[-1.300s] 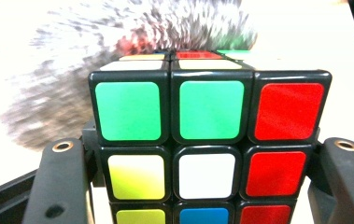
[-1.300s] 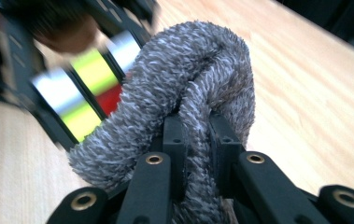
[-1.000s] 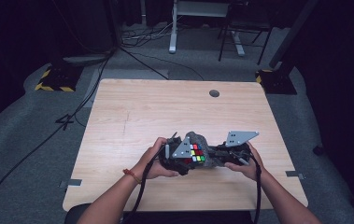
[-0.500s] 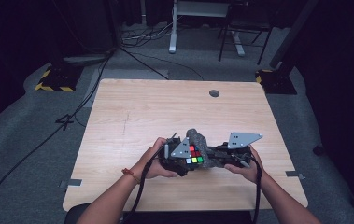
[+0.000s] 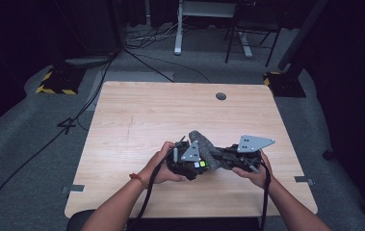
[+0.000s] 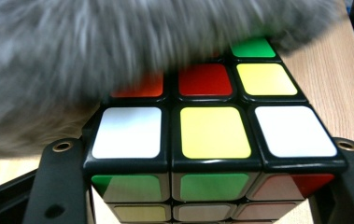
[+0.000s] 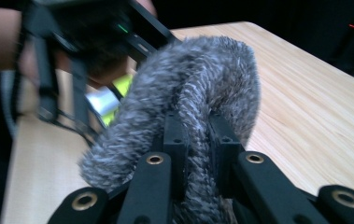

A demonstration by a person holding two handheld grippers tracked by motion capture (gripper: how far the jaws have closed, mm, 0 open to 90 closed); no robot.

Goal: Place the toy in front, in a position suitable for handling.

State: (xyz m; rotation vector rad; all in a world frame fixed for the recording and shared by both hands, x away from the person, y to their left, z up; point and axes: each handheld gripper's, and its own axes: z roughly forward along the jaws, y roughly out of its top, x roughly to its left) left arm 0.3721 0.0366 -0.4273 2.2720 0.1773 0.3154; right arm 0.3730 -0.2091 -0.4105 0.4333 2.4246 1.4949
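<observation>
Near the surface's front edge, wiped Rubik's cube, clamped in left tongs, with grey fuzzy cloth pinched by right tongs; next probably needed turning cube to expose unwiped faces.

Near the front edge of the table, a little right of its middle: cube clamped between the jaws of the left gripper, off the tabletop. Just right of it, right gripper, jaws pinched on a fuzzy cloth. Cloth draped over the top of the cube, touching it, bulging up and back between the two grippers. Left hand left of the cube, right hand at the right end of the group. Behind all this, bare tabletop; round grommet near the far edge, right of centre, well apart from the hands.
</observation>
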